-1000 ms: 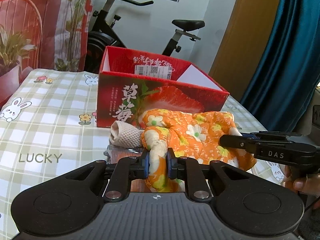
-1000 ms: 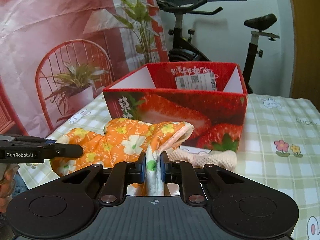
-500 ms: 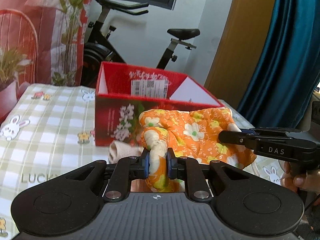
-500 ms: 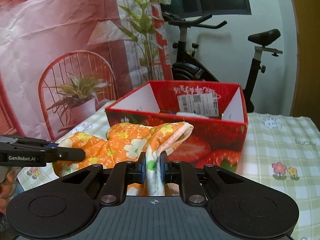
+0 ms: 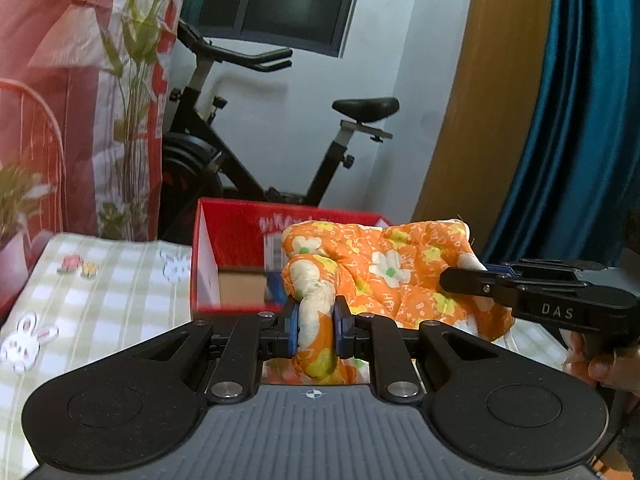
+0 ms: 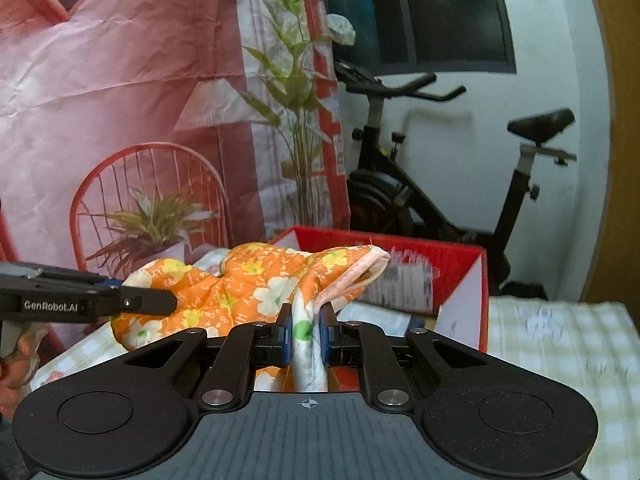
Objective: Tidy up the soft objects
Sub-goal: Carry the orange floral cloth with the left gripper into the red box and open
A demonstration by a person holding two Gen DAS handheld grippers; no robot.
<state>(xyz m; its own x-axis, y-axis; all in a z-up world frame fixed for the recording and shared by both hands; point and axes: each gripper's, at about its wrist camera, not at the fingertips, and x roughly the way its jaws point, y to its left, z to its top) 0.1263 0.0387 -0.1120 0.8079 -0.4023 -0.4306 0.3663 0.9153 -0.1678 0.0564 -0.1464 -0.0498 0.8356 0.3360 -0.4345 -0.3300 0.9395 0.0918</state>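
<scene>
Orange floral quilted cloth [image 5: 384, 268] hangs between my left gripper [image 5: 316, 326] and right gripper [image 6: 306, 334], each clamped on a bunched edge, so I judge it is held level with the red box [image 6: 460, 256] rim to drop inside.

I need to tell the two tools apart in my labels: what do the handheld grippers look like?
Both look alike: matte black, a ribbed grey base with two round discs, silver bolts, and blue pads on the fingers. The left gripper reads "GenRobot.AI" on its side, the right gripper "DAS". No sleeves or cables show.
</scene>
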